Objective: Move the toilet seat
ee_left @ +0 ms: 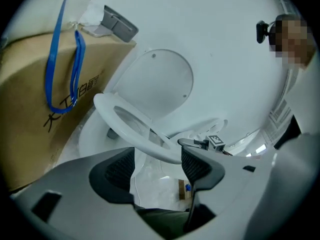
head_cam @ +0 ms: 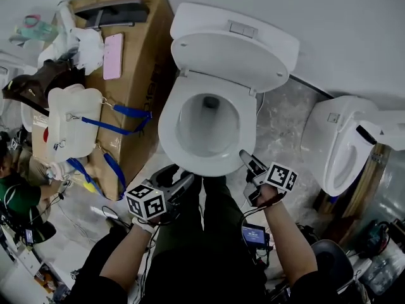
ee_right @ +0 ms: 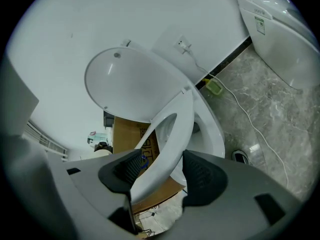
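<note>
A tall cardboard box (head_cam: 142, 75) with blue straps (head_cam: 120, 126) stands left of a white toilet (head_cam: 235, 25) on a grey marble floor (head_cam: 278, 119). A second white toilet (head_cam: 335, 144) sits further right. The first toilet's lid (head_cam: 228, 59) is upright against the tank.

The toilet seat (head_cam: 169, 122) is the white ring over the bowl. In both gripper views it is tilted up, with a gap between it and the bowl rim.

A person stands at the front of the bowl, holding a gripper in each hand. The right gripper (head_cam: 248, 164) is at the seat's front right edge. Its own view shows both jaws clamped on the seat rim (ee_right: 165, 144), one pad on each side. The left gripper (head_cam: 180, 182) is near the front left edge. Its jaws are spread apart with only floor between them, and the seat's front edge (ee_left: 130, 134) passes just beyond their tips.
</note>
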A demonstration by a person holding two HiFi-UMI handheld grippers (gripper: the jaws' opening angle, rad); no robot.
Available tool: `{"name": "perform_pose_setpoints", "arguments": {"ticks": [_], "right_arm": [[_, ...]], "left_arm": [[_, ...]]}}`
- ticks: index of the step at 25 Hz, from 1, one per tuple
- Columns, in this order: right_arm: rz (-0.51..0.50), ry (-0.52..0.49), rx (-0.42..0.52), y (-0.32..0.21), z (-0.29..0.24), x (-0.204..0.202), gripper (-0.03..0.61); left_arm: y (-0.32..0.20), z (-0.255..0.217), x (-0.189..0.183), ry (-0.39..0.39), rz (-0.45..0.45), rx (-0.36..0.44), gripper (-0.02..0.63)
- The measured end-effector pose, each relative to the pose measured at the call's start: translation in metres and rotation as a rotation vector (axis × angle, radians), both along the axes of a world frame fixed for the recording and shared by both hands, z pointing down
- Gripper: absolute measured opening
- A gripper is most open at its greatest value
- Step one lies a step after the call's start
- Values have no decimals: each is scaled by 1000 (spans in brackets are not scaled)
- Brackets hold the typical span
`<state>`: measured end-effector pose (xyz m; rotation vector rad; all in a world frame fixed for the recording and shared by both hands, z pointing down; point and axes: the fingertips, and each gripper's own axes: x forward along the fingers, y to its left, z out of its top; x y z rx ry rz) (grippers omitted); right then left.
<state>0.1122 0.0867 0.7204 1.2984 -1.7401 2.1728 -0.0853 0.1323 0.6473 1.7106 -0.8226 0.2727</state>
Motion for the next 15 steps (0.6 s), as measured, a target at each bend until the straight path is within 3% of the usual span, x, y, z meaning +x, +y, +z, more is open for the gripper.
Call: {"name": "perform_pose_setpoints", "arguments": {"ticks": [15], "right_arm": [[60, -9, 46, -36, -44, 9, 278]], "left_arm": [[-41, -54, -2, -305, 148, 285, 284]]}}
